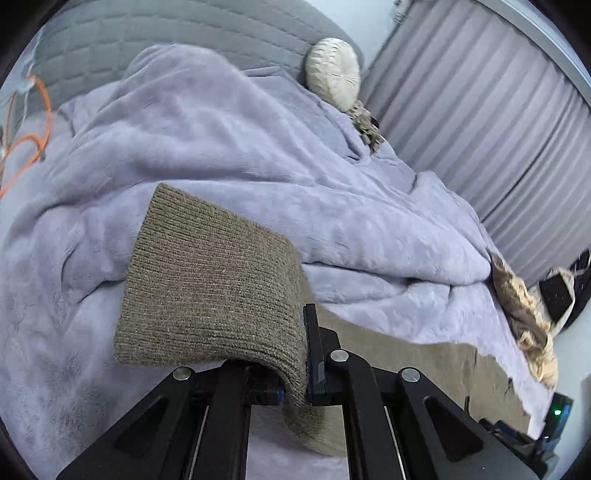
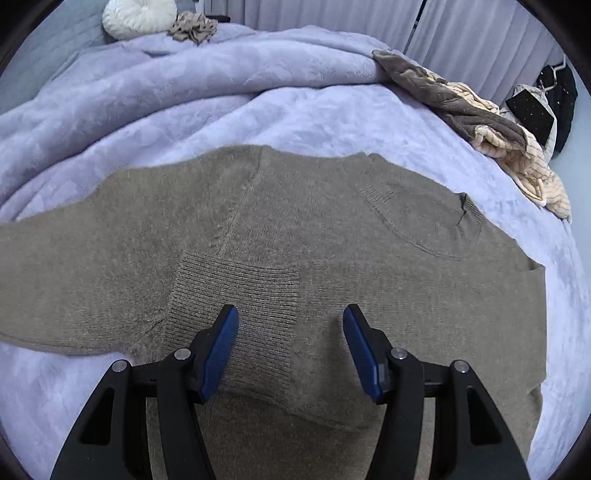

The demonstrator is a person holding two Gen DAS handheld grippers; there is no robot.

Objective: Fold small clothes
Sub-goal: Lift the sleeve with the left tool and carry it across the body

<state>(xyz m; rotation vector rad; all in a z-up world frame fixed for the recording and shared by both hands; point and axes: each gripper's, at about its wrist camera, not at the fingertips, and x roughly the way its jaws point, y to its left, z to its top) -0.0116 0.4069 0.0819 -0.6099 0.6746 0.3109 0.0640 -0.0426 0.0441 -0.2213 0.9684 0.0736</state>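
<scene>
Sweater (image 2: 295, 236) lies flat on blanket (image 2: 258, 96), collar twd right, one cuff (image 2: 240, 291) folded over its middle. Round cushion (image 2: 138, 16) at far left w/ crumpled cloth (image 2: 194, 27) just beside it. Heaped garments (image 2: 480, 122) at blanket's right edge, behind sweater.

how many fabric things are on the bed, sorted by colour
Lavender: 1, the plush blanket
Taupe brown: 2, the knit sweater and the small crumpled cloth
Cream white: 1, the round pleated cushion
Brown and cream: 1, the bunched fleece garment
Total: 5
</scene>
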